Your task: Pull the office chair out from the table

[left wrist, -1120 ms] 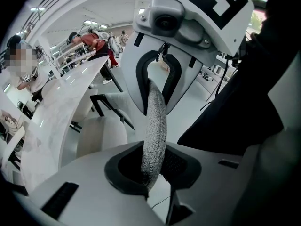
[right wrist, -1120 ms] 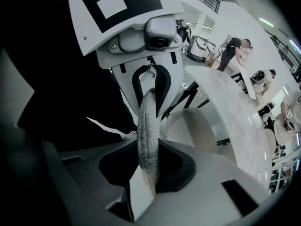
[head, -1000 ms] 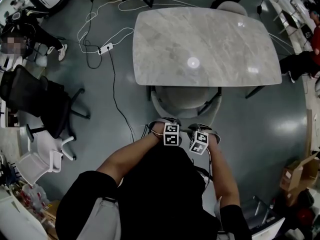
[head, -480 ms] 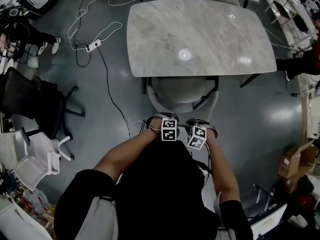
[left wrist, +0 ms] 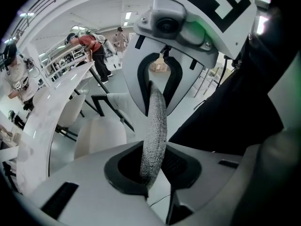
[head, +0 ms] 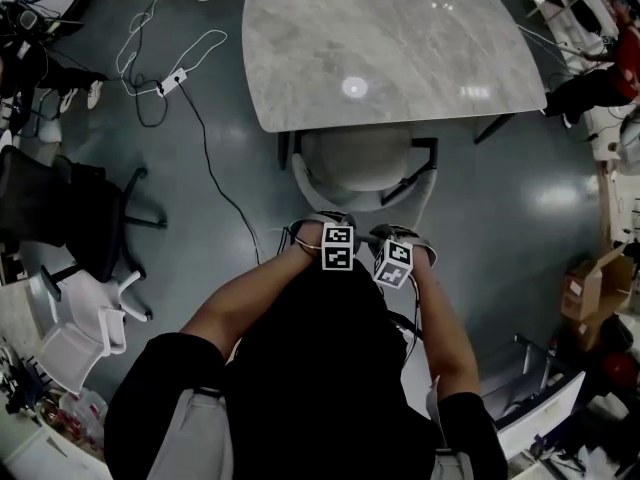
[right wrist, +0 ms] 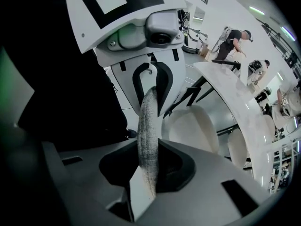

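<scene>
Gripping office chair backrest rim: left gripper, right gripper clamped side by side; table just beyond.

An office workspace. Left of the marble surface are a power strip and a black swivel chair.

Floor (table, office chair, power strip)

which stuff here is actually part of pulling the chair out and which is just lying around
Part of the job:
- grey chair
- table
- left hand-held gripper and right hand-held gripper, both clamped on the grey chair's back edge

Just lying about:
- black chair
- power strip
- cardboard box
</scene>
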A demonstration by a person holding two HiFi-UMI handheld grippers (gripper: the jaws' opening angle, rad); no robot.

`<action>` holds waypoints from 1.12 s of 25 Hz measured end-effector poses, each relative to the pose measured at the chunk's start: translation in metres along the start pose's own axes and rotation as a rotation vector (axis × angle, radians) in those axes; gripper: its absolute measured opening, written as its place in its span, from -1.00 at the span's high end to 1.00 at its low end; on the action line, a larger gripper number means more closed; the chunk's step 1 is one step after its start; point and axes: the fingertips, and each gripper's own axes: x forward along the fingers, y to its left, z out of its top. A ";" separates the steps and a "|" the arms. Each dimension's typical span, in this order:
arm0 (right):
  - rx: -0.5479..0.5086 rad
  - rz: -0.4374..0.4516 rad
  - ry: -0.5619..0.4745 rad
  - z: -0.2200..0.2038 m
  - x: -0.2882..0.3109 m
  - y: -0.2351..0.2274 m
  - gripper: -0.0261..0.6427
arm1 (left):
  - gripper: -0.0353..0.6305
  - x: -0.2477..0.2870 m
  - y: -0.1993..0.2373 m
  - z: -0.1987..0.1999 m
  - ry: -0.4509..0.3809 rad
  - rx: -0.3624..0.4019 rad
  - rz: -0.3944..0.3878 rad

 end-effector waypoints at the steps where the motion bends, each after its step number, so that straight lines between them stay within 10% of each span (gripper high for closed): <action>1: 0.006 -0.004 0.000 0.001 0.000 0.004 0.66 | 0.64 0.000 -0.004 0.000 -0.001 0.005 -0.005; 28: 0.001 -0.012 -0.018 -0.010 -0.015 0.129 0.66 | 0.64 0.002 -0.131 0.005 0.024 -0.011 -0.016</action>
